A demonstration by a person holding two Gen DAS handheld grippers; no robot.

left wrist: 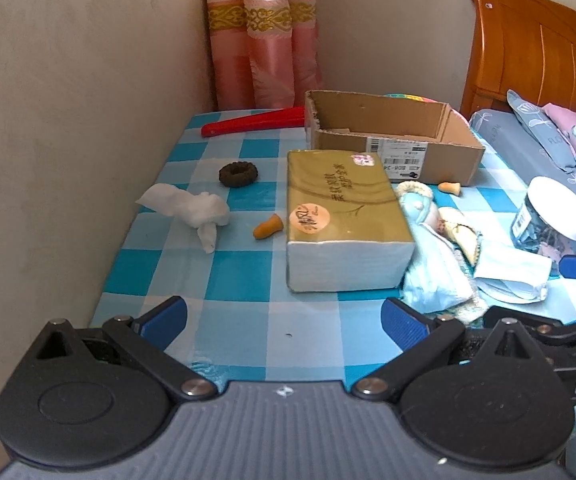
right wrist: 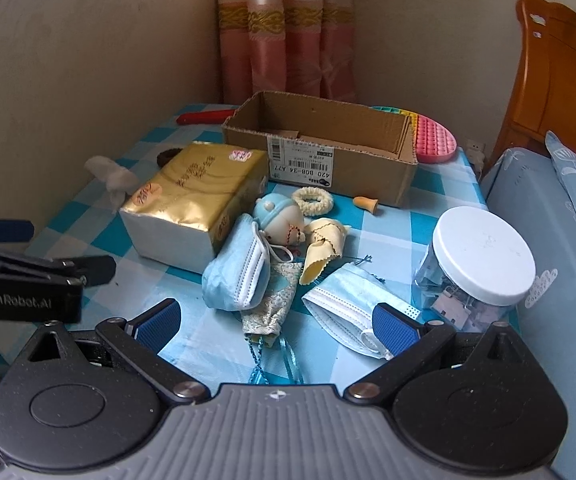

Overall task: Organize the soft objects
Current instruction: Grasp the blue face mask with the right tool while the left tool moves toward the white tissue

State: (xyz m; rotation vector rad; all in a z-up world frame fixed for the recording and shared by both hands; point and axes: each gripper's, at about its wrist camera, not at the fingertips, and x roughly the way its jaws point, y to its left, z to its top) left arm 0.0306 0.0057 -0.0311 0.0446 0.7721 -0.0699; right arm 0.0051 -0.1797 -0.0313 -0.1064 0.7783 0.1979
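An open cardboard box (right wrist: 327,148) (left wrist: 391,136) stands at the back of the checked table (left wrist: 240,276). In front of it lie a gold tissue pack (left wrist: 343,212) (right wrist: 196,200), a small doll (right wrist: 284,220), two blue face masks (right wrist: 236,272) (right wrist: 351,304), a cream scrunchie (right wrist: 312,201), a dark scrunchie (left wrist: 238,174), crumpled white tissue (left wrist: 192,210) and two orange earplugs (left wrist: 268,229) (right wrist: 365,203). My left gripper (left wrist: 284,320) hangs open over bare cloth near the front edge. My right gripper (right wrist: 276,324) is open above the doll's tassel, its right finger (right wrist: 393,324) over one mask.
A clear jar with a white lid (right wrist: 483,256) stands at the right. A red tool (left wrist: 252,122) and a pink pop-it mat (right wrist: 435,140) lie by the box. A wall borders the left; a bed with pillows (left wrist: 567,140) and wooden headboard lies right.
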